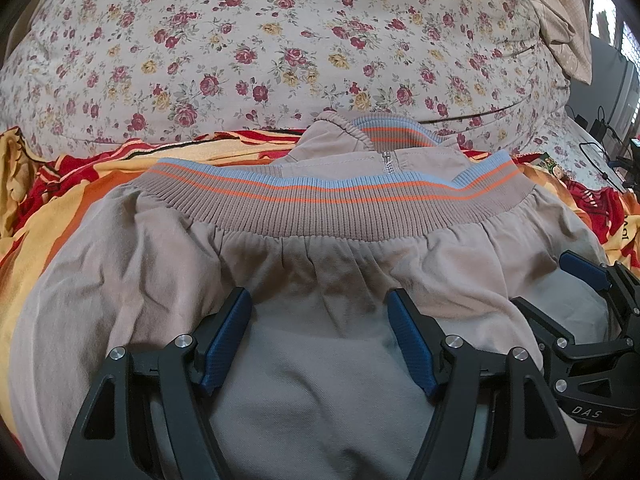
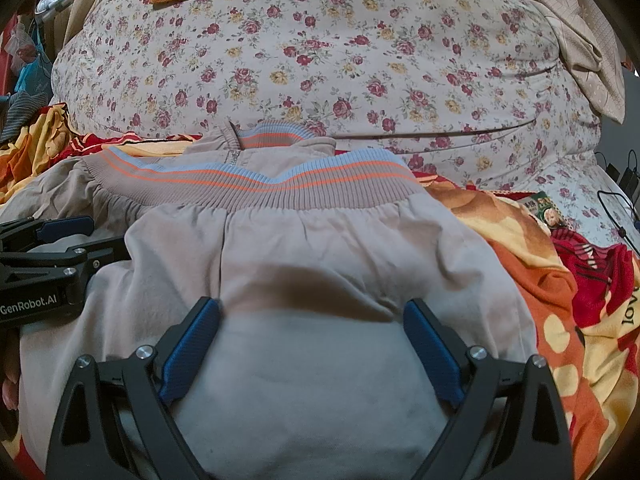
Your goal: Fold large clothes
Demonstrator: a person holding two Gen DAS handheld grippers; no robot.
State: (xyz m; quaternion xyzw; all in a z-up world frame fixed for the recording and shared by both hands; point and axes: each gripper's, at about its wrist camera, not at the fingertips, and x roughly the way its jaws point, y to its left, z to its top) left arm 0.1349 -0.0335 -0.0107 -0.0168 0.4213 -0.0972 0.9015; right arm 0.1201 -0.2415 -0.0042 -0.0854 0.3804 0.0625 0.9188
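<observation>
Fingers [image 1: 236,320] of both grippers are spread wide and grasp nothing; we see bare beige cloth between the blue pads in each wrist view. Our left gripper [image 1: 318,308] and right gripper [image 2: 312,316] sit side by side low over the beige jacket [image 1: 160,264], which lies on the bed, on an orange and red blanket [image 1: 48,184], with a floral quilt [image 1: 280,40] heaped beyond it. The jacket looks partly folded already: its ribbed hem band [image 1: 320,208], with orange and blue stripes, lies across the body just short of the striped collar [image 1: 396,132] and the zipper pull [image 1: 387,162].

We judge the step in hand to be either flattening this fold or taking a new hold for the next one. To do it well, we should keep the two grippers level and matched, so the fold line stays straight. If we grasp, each pair of fingers ought to bite all layers at the near edge, not just the top one, or the lower layers will trail. Puckers under the hem band suggest the cloth needs smoothing outward first. The blanket beneath is soft and could bunch, so we lift rather than drag.
</observation>
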